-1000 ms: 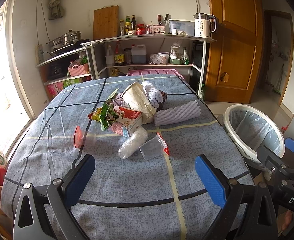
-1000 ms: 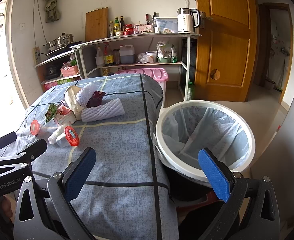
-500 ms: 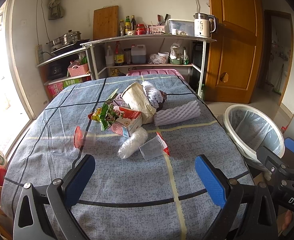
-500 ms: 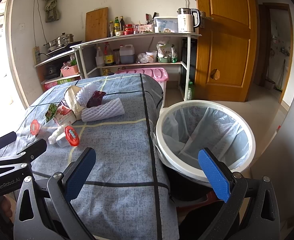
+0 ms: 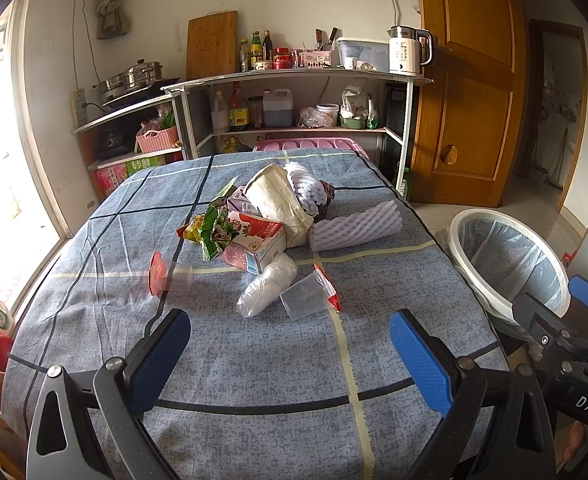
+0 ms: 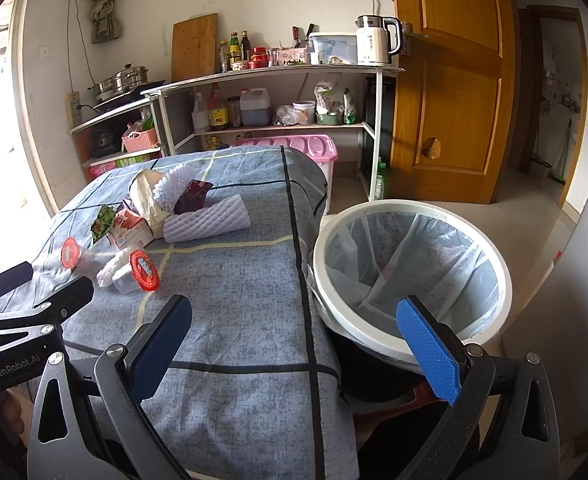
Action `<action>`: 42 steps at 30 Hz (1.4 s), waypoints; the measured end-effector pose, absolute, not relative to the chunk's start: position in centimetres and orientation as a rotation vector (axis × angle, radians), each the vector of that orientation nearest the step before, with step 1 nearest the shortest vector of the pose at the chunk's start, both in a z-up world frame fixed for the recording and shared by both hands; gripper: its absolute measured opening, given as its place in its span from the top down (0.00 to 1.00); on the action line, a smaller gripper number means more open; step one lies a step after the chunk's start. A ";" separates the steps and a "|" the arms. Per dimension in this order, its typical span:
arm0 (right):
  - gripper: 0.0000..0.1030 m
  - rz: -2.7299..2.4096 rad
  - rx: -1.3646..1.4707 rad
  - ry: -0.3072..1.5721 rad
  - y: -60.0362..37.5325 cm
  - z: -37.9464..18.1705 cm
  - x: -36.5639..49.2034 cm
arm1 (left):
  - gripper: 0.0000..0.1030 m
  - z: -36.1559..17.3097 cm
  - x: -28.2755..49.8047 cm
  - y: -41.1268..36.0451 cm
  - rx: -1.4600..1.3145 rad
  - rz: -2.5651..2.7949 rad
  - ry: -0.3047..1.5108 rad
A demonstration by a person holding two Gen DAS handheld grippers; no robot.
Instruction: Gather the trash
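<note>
The left gripper point(image 5: 290, 354) hangs over the near end of the table point(image 5: 254, 364), its blue-padded fingers point(image 5: 160, 356) spread wide with nothing between them and touching nothing. The right gripper point(image 6: 294, 344) is just as wide and just as empty; its left finger is over the table's near right corner and its right finger point(image 6: 427, 350) is in front of the bin point(image 6: 409, 332).

The trash sits in a loose heap around the middle of the table, well apart from both tools. Nearest the left gripper lies a clear cup point(image 5: 307, 298) on its side, its red lid turned right, touching a crumpled clear bag point(image 5: 266, 290) on its left. Further left, a second cup point(image 5: 170, 278) lies alone, red lid to the left. Behind them a milk carton point(image 5: 256, 242) lies flat with a green wrapper point(image 5: 214, 232) against its left side. A beige paper bag point(image 5: 278, 206) leans over the carton, with white foam netting point(image 5: 307, 188) and a dark wrapper point(image 5: 325, 200) at its far right. A white foam sleeve point(image 5: 355, 226) lies to the right of the paper bag.

The bin stands on the floor off the table's right edge, lined with a clear bag, its rim close against the hanging cloth.
</note>
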State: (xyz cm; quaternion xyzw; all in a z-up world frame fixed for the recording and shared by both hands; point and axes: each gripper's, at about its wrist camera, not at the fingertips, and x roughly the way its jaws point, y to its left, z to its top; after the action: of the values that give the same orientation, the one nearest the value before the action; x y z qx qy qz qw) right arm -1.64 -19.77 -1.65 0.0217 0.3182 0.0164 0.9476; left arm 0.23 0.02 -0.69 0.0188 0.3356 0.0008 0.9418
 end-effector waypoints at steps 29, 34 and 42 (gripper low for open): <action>0.21 0.356 -0.067 0.726 -9.7 -5.1 4.3 | 0.09 -4.2 3.2 13.3 -0.154 0.013 0.796; 0.21 0.380 -0.075 0.749 -8.3 -5.5 5.5 | 0.09 -4.7 5.0 14.7 -0.178 0.021 0.800; 0.23 0.419 -0.075 0.796 -6.4 -6.4 7.4 | 0.16 -5.5 8.3 16.0 -0.202 0.022 0.827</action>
State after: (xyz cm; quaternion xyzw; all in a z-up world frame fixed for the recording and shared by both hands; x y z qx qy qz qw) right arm 7.38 -6.43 -6.36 -0.0363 0.3847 0.2026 0.8998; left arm 8.33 16.01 -5.49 -0.0980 0.4010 0.0107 0.9107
